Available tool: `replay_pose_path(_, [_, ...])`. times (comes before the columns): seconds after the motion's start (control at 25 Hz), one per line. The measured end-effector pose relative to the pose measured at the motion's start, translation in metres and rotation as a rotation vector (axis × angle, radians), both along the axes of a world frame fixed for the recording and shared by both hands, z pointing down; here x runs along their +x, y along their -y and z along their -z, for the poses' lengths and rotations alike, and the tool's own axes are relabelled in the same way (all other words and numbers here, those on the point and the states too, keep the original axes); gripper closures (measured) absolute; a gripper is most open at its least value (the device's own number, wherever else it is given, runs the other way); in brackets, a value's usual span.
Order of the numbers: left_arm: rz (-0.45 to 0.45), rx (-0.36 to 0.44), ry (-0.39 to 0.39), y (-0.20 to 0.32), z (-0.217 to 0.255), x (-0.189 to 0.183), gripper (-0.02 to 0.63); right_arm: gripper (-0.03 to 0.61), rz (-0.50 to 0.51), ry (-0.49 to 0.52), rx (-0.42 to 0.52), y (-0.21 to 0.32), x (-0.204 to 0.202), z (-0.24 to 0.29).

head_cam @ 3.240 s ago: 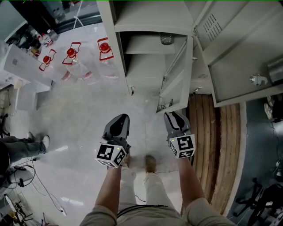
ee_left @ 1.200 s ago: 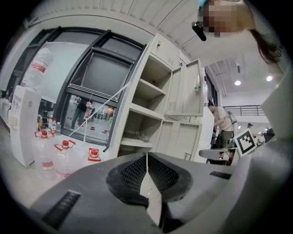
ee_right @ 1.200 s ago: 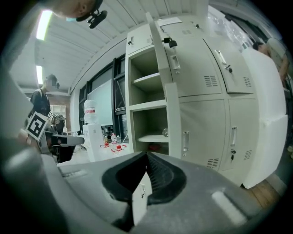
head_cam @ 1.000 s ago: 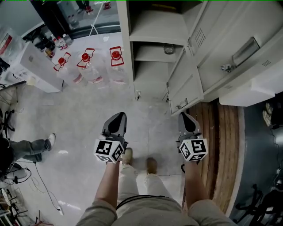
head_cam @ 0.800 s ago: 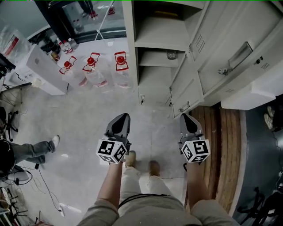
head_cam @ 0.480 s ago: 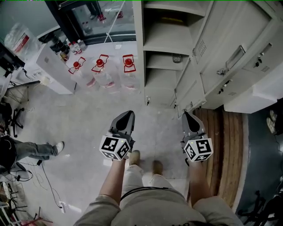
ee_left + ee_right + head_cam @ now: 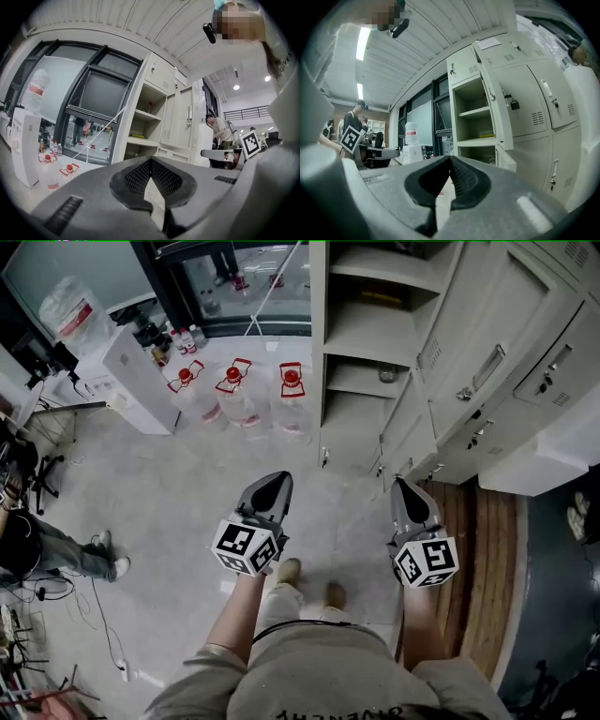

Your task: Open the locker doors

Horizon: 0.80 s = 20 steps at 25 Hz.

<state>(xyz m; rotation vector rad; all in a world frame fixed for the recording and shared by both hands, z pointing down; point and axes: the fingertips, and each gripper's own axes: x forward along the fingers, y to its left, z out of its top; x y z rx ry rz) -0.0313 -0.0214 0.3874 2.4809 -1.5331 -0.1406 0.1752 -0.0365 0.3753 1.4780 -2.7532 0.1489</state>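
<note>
Since earlier you've backed off from the lockers (image 7: pixel 367 334). In the head view their left column stands open, well ahead of your left hand-held gripper (image 7: pixel 272 482) and right hand-held gripper (image 7: pixel 405 486).

Left gripper view: jaws together, nothing between them.

Right gripper view: jaws together and empty, with the open locker door (image 7: pixel 494 103) beyond.

Grey T-shirt (image 7: pixel 319 681), beige trousers (image 7: pixel 281 601); grey left claw (image 7: pixel 276 478) and right claw (image 7: pixel 404 487) bear black-and-white marker cubes (image 7: pixel 246 547).

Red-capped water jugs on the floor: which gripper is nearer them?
Left. The left gripper hangs on the person's side of the water jugs, slightly right of them; the right gripper is farther right, before the locker doors.
</note>
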Motion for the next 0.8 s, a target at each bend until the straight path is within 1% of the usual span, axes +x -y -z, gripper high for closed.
replay_pose_path(0.32, [-0.007,0.027,0.016,-0.031,0.028,0.002,0.615,0.577,0.05,-0.004,0.038,-0.03,-0.01,0.036])
replay_pose_path(0.48, [0.003,0.026,0.016,-0.046,0.033,-0.002,0.615,0.577,0.068,-0.007,0.046,-0.044,-0.012,0.042])
replay_pose_path(0.8, [-0.001,0.049,0.02,-0.056,0.045,-0.003,0.615,0.577,0.07,0.018,0.07,-0.06,-0.011,0.056])
